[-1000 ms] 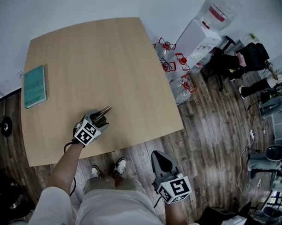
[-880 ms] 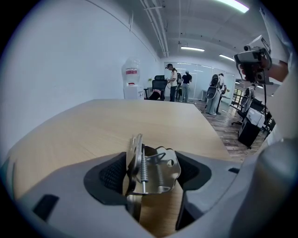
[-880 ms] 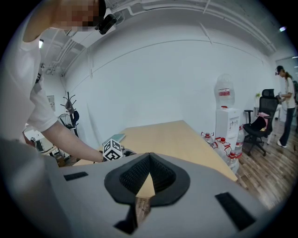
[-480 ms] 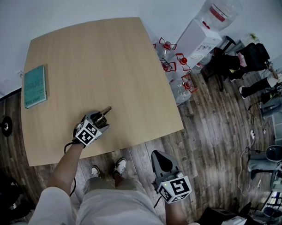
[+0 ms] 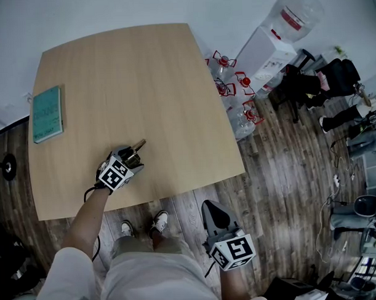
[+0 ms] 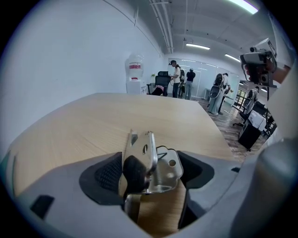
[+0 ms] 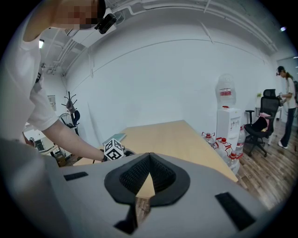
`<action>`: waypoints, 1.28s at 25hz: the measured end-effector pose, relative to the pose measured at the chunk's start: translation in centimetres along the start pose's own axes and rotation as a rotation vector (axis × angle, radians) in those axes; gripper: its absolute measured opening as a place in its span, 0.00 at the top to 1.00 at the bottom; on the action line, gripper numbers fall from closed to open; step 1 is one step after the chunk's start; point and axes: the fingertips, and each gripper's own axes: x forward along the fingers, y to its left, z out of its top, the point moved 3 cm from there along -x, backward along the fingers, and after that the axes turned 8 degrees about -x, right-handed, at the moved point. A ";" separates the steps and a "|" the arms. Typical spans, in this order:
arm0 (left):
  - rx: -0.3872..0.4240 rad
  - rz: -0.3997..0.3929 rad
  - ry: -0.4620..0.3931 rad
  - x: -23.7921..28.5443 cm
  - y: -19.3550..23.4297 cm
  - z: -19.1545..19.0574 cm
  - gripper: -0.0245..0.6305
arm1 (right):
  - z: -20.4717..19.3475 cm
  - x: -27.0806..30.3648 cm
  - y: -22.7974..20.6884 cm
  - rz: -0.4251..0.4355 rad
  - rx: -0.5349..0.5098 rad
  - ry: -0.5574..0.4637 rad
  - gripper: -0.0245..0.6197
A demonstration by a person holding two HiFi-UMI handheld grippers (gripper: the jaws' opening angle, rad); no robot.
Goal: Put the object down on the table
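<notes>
Jaws of the right gripper (image 5: 210,207) were together, pads meeting at the tips with nothing between them. This unit was held off the table's near edge, above the wooden floor (image 5: 287,167), beside the person's shoes (image 5: 144,226).

Further forward, the left gripper (image 5: 131,158) was low over the near part of the table (image 5: 142,74), close to its front edge. Its jaws were opening. A metal tool (image 6: 150,162) with a black grip section stood between them, tilted, its bright plates pointing away from the gripper body. The right pad was clear of the tool, with bare tabletop visible in the gap. The black section lay against or just beside the left pad; contact could not be confirmed. In the head view, the tool's tip projected past the jaws toward the table centre.

A teal book (image 5: 46,114) lay flat near the table's left edge, well apart from the left gripper.

Beyond the table's right side, several water bottles (image 5: 232,89) with red handles stood on the floor next to a white water dispenser (image 5: 267,48). A black office chair (image 5: 315,80) stood past it.
</notes>
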 end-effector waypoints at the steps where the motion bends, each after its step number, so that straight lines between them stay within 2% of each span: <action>1: -0.006 0.005 0.003 0.0 0.1 0.0 0.44 | 0.0 0.0 0.0 -0.001 0.000 0.000 0.96; 12: -0.033 0.021 0.019 -0.4 0.2 -0.2 0.41 | -0.5 -0.3 0.3 -0.006 -0.003 0.002 0.96; 16: -0.045 0.039 -0.009 -0.9 0.2 0.0 0.40 | -0.3 -0.5 0.6 -0.003 -0.006 0.000 0.96; 27: -0.171 0.107 -0.139 -5.1 -0.2 0.2 0.40 | 1.2 0.1 2.9 0.044 -0.046 -0.035 0.96; 32: -0.273 0.190 -0.195 -8.3 0.3 -0.8 0.40 | 2.4 0.5 5.2 0.085 -0.072 -0.059 0.96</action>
